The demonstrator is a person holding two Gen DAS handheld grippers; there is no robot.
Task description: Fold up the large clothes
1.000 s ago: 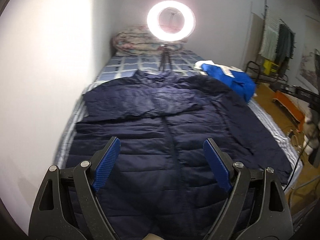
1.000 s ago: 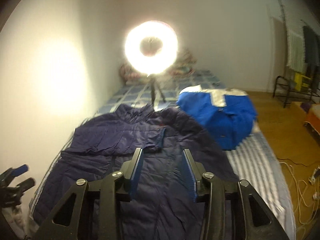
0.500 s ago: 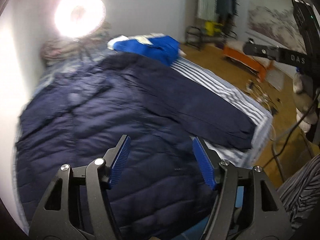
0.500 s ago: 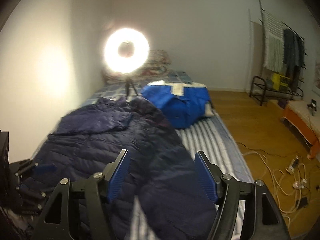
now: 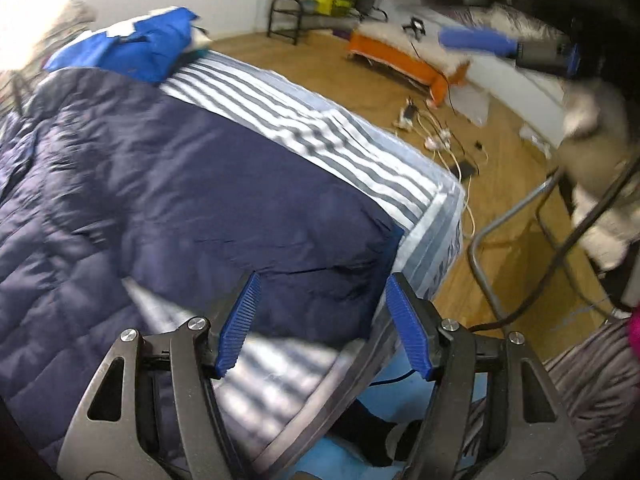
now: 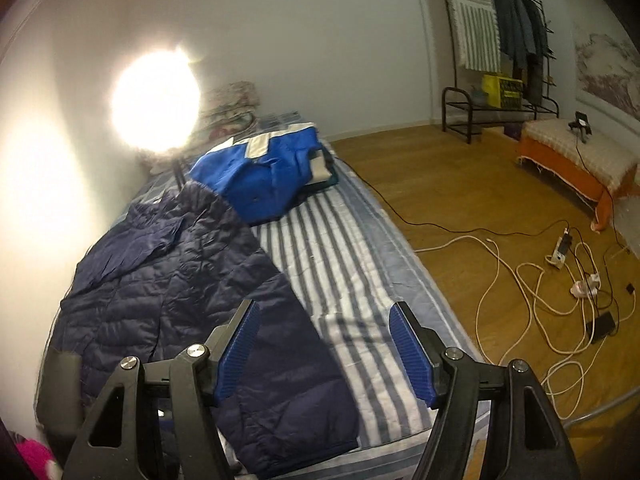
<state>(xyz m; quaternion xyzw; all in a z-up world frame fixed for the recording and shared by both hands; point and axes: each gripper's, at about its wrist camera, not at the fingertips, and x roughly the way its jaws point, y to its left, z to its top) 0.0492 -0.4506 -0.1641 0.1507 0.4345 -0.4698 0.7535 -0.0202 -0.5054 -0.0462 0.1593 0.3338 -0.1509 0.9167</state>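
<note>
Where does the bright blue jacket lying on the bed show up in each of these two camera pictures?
Left wrist view: the bright blue jacket sits at the upper left, at the far end of the bed, beyond the navy jacket.
Right wrist view: it lies left of centre in the upper half, just right of the glaring lamp.
Shared landmark: the orange bench on the wooden floor.

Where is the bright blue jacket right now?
In the right wrist view the blue jacket lies folded at the far end of the striped bed, beside the glaring lamp and just past the dark puffy coat.
</note>
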